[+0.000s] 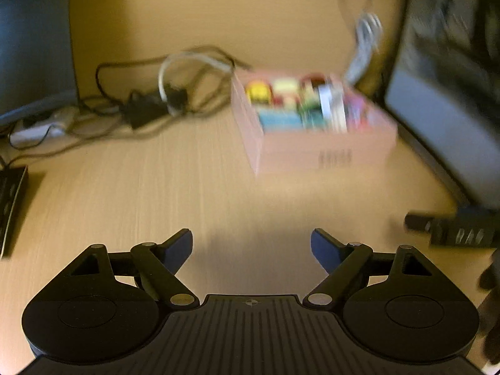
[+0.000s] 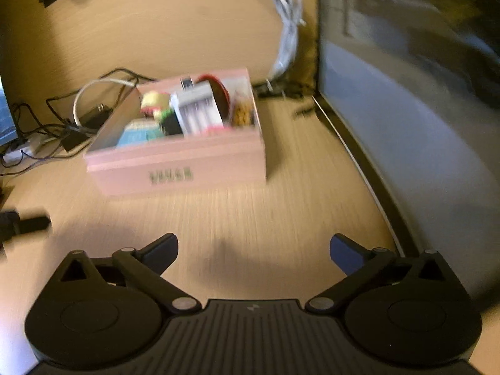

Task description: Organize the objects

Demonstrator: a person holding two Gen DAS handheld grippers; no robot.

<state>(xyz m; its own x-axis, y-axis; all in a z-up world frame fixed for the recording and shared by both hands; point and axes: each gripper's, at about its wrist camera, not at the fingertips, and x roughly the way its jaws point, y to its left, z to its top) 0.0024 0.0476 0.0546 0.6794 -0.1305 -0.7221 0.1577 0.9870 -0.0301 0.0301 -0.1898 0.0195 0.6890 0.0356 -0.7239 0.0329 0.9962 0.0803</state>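
A pink cardboard box stands on the wooden desk, filled with several colourful items, among them a white charger-like case and a red round thing. Both views are blurred. My left gripper is open over bare desk, well short of the box, which lies ahead to its right. Nothing sits between its blue-padded fingers. My right gripper is open wide too, with nothing between its fingers, and the box lies ahead slightly to its left.
A tangle of black and white cables with an adapter lies behind and left of the box. A coiled white cable hangs at the back. A dark monitor stands on the right. The other gripper shows at each view's edge.
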